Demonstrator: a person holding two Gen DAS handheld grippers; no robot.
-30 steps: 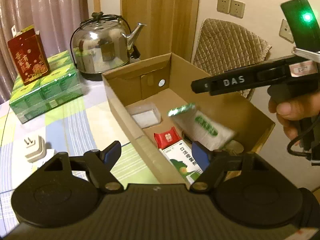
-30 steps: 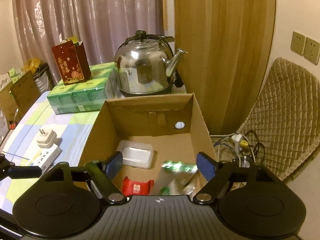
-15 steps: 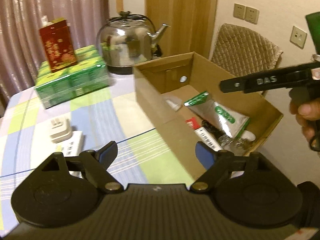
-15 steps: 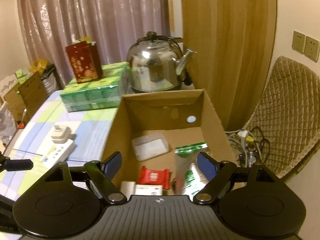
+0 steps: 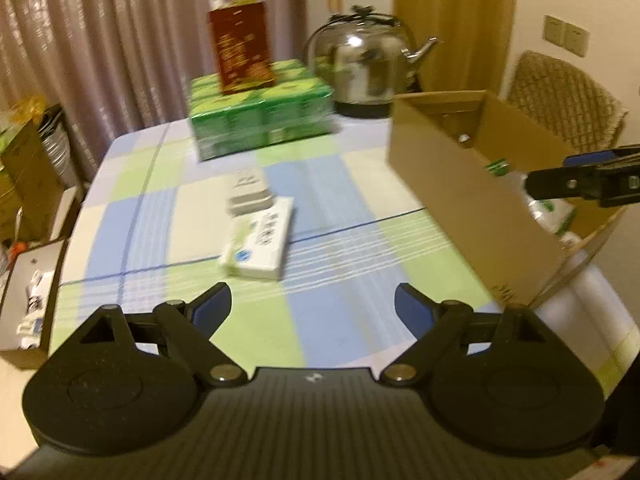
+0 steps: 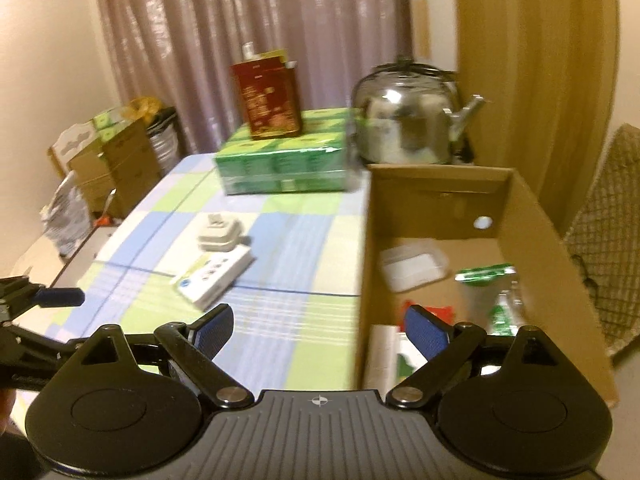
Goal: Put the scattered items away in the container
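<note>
A white and green box lies flat on the checked tablecloth with a white plug adapter touching its far end; both also show in the right wrist view, the box and the adapter. The open cardboard box on the right holds a clear plastic case, a green and silver pouch, a red packet and other packs. My left gripper hovers over the cloth short of the white box, jaws opening, nothing between them. My right gripper straddles the cardboard box's left wall, jaws opening, empty.
A shrink-wrapped block of green cartons with a red gift box on top stands at the back, beside a steel kettle. Cardboard boxes and clutter sit off the table's left edge. A quilted chair is behind the cardboard box.
Both grippers have swung left, away from the cardboard box's inside and over the tablecloth. Their jaws stand wider. The white box and adapter have come into the middle of the left wrist view.
</note>
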